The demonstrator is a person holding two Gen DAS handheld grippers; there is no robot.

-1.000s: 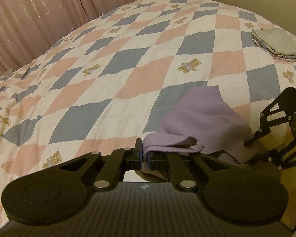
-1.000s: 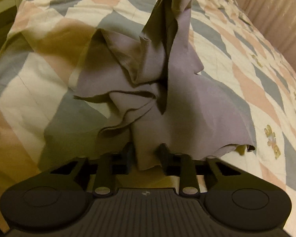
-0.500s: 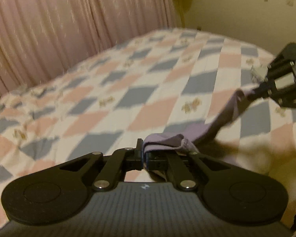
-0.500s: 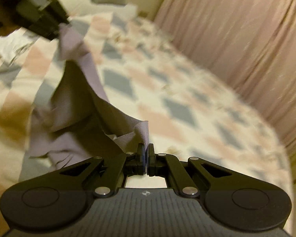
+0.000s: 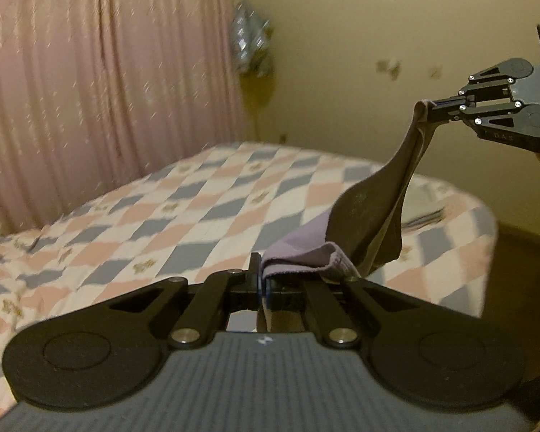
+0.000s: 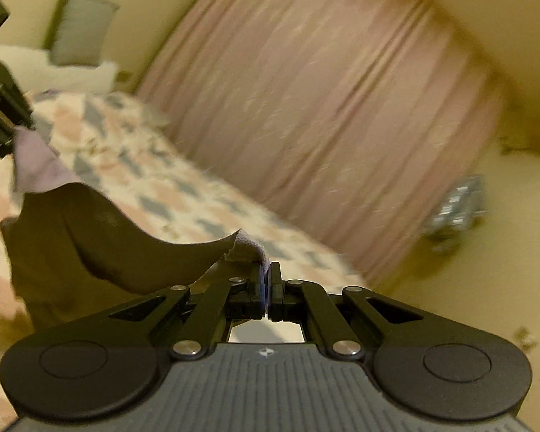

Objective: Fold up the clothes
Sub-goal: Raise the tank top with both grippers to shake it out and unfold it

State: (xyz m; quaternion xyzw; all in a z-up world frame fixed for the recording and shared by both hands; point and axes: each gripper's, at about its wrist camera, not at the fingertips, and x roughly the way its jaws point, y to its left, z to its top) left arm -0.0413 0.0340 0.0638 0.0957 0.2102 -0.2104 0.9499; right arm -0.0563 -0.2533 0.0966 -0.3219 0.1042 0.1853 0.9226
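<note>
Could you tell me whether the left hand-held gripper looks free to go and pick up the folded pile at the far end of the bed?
Probably not: the left hand-held gripper is shut on the purple garment.

Soft matt lilac cloth garment (image 5: 370, 212), hem slightly fuzzy. Left claw (image 5: 261, 280) is matt black plastic with shiny metal rivets and a ribbed grey body. Quilted cotton-look bedspread (image 5: 183, 216); faintly sheeny pleated curtain (image 5: 90, 72) at upper left.

A bed (image 5: 198, 216) in a checked quilt stands between pink curtains (image 5: 90, 72) and yellow wall (image 5: 360, 54).
</note>
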